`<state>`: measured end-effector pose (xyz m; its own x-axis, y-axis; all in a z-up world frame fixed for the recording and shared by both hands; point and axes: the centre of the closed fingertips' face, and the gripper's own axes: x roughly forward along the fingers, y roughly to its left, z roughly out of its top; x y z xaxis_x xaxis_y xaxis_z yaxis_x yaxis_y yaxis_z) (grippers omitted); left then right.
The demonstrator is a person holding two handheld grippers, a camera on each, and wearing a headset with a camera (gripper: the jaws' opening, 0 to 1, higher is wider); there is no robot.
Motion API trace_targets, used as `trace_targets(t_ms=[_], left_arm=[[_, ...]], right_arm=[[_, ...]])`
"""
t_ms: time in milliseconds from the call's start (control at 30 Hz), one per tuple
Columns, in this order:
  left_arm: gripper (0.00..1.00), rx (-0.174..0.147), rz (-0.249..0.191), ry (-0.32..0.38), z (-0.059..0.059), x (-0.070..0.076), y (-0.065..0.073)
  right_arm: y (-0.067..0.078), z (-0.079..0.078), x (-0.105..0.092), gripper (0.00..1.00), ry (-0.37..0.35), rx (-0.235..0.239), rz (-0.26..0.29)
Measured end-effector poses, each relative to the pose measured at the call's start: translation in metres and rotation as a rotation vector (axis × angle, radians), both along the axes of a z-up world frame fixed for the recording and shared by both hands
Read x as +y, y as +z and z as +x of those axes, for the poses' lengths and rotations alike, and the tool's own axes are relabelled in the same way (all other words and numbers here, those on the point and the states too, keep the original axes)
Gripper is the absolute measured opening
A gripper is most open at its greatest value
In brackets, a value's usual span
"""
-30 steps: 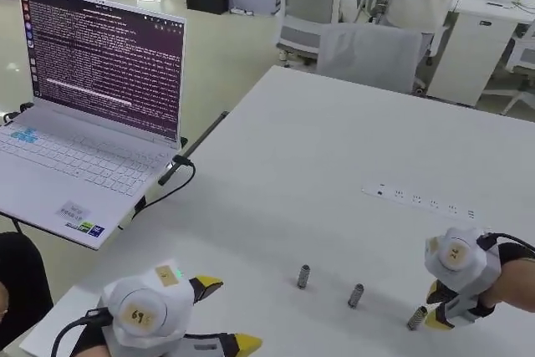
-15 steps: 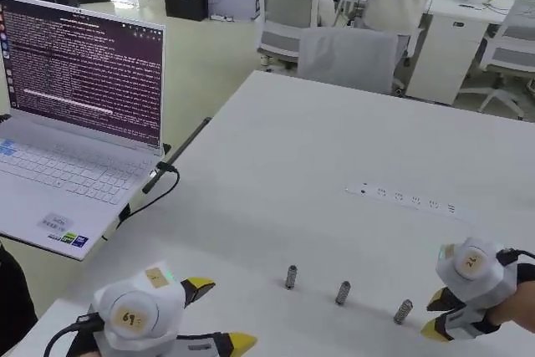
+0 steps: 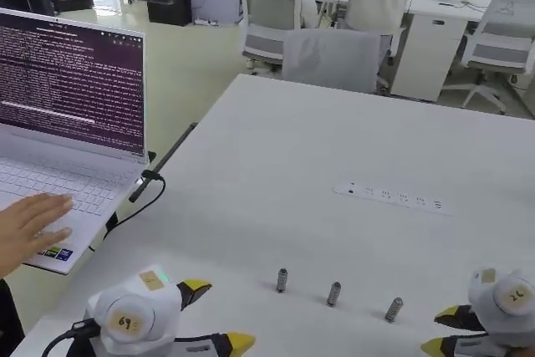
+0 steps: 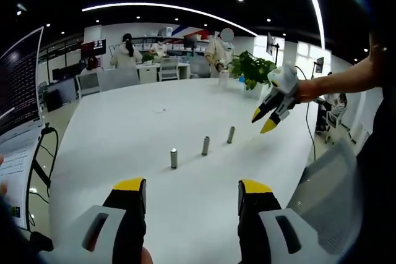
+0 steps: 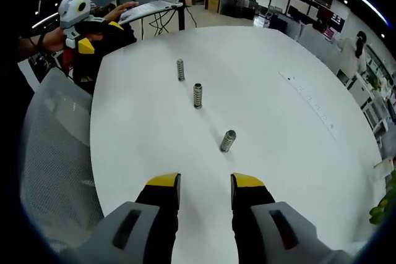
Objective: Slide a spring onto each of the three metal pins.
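Springs (image 3: 333, 293) stand in a row of three on the white table (image 3: 334, 140), close to its front edge, between the two grippers. Far left, a hand (image 3: 29, 227) rests on an open laptop (image 3: 67, 114), with a black cable (image 3: 142, 194) beside it. A white power strip (image 3: 393, 200) lies farther back. Each spring is a small grey ribbed coil; the rightmost one (image 3: 393, 309) leans. The left gripper (image 3: 221, 315) sits front left, its yellow-tipped jaws spread wide and empty. The right gripper (image 3: 440, 331), near the leaning coil, has its jaws parted less widely, holding nothing.
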<state>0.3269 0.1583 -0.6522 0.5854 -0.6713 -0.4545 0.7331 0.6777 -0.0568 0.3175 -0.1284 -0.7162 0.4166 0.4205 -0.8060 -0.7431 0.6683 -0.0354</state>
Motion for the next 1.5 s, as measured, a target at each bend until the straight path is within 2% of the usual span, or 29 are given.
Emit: trace_targets(t_ms=[167,467,933,1500], left_arm=[[0.55,0.002,-0.004,0.007,0.001,0.002,0.000],[0.56,0.003,-0.003,0.010,0.001,0.005,0.000],[0.56,0.007,-0.002,0.022,0.002,0.013,0.000],[0.57,0.012,-0.012,0.016,-0.002,0.012,0.001]], right_arm=[[0.002,-0.015,-0.004,0.33,-0.028,-0.006,0.011],[0.010,-0.032,-0.002,0.37,-0.111,-0.023,0.100],[0.025,-0.047,0.005,0.43,-0.224,-0.069,0.229],[0.037,-0.067,0.016,0.53,-0.283,-0.101,0.304]])
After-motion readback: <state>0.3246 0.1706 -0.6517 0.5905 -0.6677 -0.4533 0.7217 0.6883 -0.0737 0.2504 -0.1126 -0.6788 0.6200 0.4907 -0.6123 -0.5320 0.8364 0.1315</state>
